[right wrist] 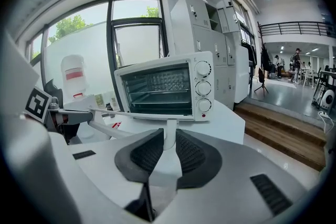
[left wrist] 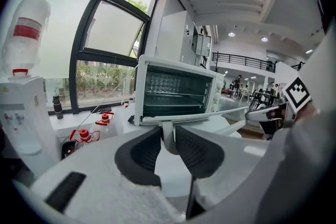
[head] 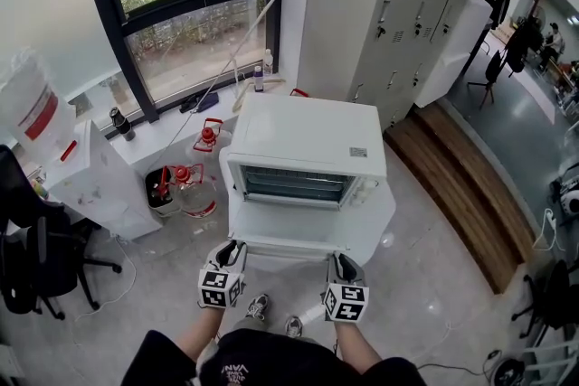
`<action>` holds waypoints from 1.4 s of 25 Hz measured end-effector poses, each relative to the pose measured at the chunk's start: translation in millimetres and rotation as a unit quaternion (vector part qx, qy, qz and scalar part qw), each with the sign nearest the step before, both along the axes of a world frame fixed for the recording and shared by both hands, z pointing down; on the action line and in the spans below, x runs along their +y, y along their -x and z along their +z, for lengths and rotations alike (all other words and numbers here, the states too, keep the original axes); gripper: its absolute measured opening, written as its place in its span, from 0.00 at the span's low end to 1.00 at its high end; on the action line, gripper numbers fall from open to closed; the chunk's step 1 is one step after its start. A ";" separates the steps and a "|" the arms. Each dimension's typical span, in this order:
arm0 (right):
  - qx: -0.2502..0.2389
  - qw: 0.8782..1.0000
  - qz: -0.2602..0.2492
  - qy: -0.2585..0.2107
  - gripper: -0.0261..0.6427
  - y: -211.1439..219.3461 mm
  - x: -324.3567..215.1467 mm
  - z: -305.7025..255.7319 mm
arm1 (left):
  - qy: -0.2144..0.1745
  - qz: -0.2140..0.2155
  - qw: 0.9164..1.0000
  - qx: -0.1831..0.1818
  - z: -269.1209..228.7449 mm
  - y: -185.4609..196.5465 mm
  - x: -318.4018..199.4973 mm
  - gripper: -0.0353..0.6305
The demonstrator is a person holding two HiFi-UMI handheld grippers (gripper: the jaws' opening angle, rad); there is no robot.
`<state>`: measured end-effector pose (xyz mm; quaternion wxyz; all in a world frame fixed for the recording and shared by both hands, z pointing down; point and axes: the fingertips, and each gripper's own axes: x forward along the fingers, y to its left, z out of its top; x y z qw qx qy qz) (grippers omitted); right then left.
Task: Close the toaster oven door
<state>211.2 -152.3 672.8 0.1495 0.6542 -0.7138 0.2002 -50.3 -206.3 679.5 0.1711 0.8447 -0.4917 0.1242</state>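
Item: toaster oven point(head: 308, 140), white, set on a white stand point(head: 373, 221) by the window point(head: 194, 50). Door point(head: 289, 229) hinged at the bottom, folded out toward the person, open, lying near level; racks point(right wrist: 157, 93) exposed. Handle point(left wrist: 210, 113) a long bar on two short posts along the door's free edge. Left gripper point(head: 235, 250) clamped on the left post, right gripper point(head: 338, 261) clamped on the right post, pads pressing both sides of each. Step in hand, by judgement: grip taken, door to be swung up. Next move: raise both ends together, up and forward along the hinge arc, until flush with the oven front; then release. Caution: uneven lift likely to twist the handle.
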 end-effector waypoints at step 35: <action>0.015 0.996 0.012 -0.083 0.17 -6.4 -54.6 -65.1 | -0.058 0.004 0.998 0.028 -59.4 -5.2 -41.5 0.20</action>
